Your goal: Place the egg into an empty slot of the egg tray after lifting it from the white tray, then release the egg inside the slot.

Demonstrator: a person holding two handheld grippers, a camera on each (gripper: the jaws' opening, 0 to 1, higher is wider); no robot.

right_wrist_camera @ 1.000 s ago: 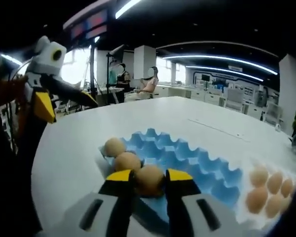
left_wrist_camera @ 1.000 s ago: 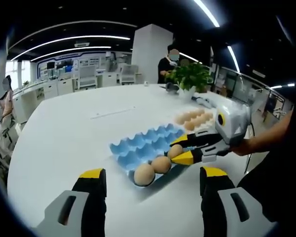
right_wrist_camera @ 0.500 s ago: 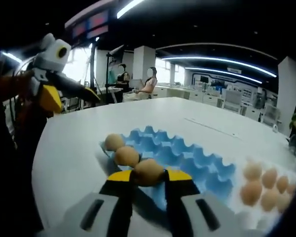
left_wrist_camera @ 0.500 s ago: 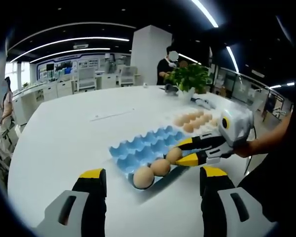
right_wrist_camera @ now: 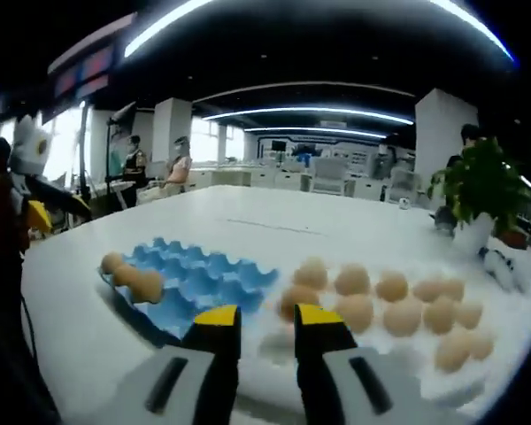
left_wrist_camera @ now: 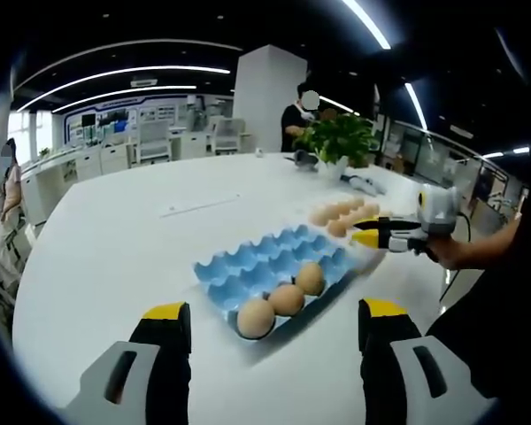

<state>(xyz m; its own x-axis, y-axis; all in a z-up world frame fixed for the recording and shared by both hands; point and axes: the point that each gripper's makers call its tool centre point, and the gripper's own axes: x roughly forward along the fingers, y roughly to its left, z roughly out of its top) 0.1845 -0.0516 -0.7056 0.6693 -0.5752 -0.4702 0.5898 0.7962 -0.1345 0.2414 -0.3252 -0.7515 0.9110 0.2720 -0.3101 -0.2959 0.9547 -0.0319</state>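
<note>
A blue egg tray (left_wrist_camera: 257, 261) lies on the white table with three brown eggs (left_wrist_camera: 287, 298) in its near row. Beyond it, a white tray (left_wrist_camera: 365, 255) carries several more eggs (left_wrist_camera: 341, 214). My right gripper (left_wrist_camera: 369, 235) hovers at the white tray's near edge, apart from the blue tray. In the right gripper view its jaws (right_wrist_camera: 267, 317) stand a little apart, open, with nothing between them, and the white tray's eggs (right_wrist_camera: 354, 308) lie just ahead. The blue tray (right_wrist_camera: 199, 276) sits to their left. My left gripper (left_wrist_camera: 274, 312) stays wide open and empty, short of the blue tray.
A potted plant (left_wrist_camera: 341, 137) stands at the table's far side, with a person (left_wrist_camera: 301, 111) behind it. A sleeved arm (left_wrist_camera: 491, 248) holds the right gripper. The left gripper (right_wrist_camera: 57, 211) shows at the left edge of the right gripper view. Desks and chairs fill the background.
The right gripper let go of the third egg in the blue tray's slot, then swung away to the white tray. The left gripper stayed put.
</note>
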